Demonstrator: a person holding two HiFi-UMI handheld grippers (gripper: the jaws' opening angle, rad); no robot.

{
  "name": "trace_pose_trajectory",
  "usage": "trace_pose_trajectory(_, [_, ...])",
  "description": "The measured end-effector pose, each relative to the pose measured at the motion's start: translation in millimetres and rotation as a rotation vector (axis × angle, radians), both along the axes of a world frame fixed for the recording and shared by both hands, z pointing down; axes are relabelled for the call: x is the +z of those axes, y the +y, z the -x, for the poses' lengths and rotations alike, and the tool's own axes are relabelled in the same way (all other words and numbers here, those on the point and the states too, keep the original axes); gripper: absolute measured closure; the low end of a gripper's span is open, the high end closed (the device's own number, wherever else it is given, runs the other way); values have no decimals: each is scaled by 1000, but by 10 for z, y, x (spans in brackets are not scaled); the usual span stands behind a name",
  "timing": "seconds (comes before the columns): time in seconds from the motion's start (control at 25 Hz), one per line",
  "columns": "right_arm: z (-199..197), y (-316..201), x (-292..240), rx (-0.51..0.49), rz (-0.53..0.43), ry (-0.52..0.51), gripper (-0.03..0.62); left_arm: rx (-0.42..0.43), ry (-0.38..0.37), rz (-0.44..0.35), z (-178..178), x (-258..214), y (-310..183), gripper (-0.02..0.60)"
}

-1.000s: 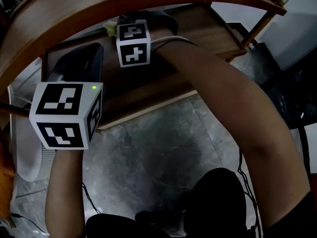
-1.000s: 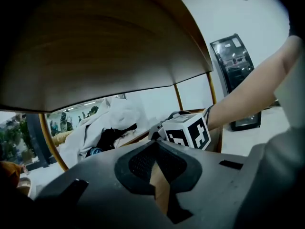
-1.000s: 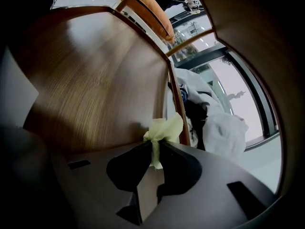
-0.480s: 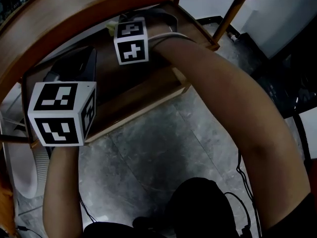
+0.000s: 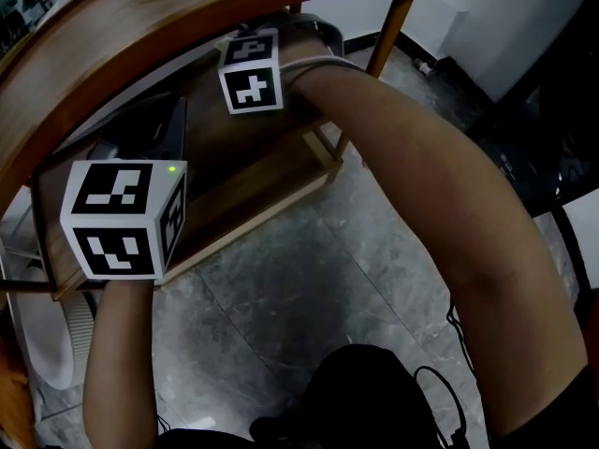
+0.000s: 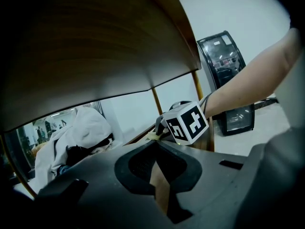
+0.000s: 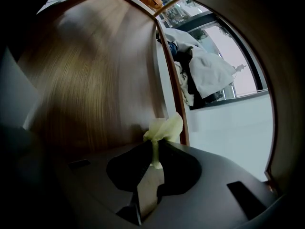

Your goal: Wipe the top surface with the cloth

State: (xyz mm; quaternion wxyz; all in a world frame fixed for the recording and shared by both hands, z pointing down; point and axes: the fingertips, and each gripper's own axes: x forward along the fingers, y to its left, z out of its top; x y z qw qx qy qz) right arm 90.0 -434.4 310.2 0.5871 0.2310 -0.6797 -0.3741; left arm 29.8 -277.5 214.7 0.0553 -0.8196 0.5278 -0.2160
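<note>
Right gripper view: the right gripper is pinching a small yellow-green cloth between its fingers. A tuft is poking out past the tips toward a broad wood-grain panel, and I cannot tell whether it is touching the wood. The tight pinch looks meant to keep the cloth from slipping while it is being dragged.

In the head view, that arm is reaching in beneath the curved wooden top and over the lower shelf, so the cloth is sitting under the top, not on it.

The left gripper is hanging near the shelf's front edge, well apart from the right one. Its fingers are pressed together with nothing between them, seemingly just waiting out of the way.

For room, the top's rim is overhanging both grippers and a slanting leg is standing just beside the right forearm. Any sweep in there is probably being hemmed by those two. Toward the person, the grey floor is lying open, which is likely the easier way to draw the cloth out and up
</note>
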Motion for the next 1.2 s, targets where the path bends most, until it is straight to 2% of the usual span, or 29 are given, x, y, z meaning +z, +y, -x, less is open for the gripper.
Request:
trace_pose_trajectory(0.32, [-483,-150,-79,60,-35,73,533,34,-9,4,-217,20,18,571])
trace_pose_trajectory(0.68, [-762,-184,-120,144,-63,195,534,1,-14,-10,70,-77,134,571])
trace_pose_trajectory(0.8, [-790,-183,-167,187,-75,193,533,-7,-27,-15,231,-61,241,571])
trace_pose_trajectory(0.88, [-599,-106,-277,160,-123,125,534,-38,-38,-15,475,-9,355,571])
trace_pose_trajectory(0.92, [-403,-19,-325,112,-142,76,534,-61,-32,-11,644,21,423,571])
trace_pose_trajectory(1.04, [423,397,-310,-84,-126,-27,533,-154,-1,7,1226,106,691,571])
trace_pose_trajectory(1.2, [1497,973,-287,-261,-84,-65,533,-272,35,-10,1898,95,1072,571])
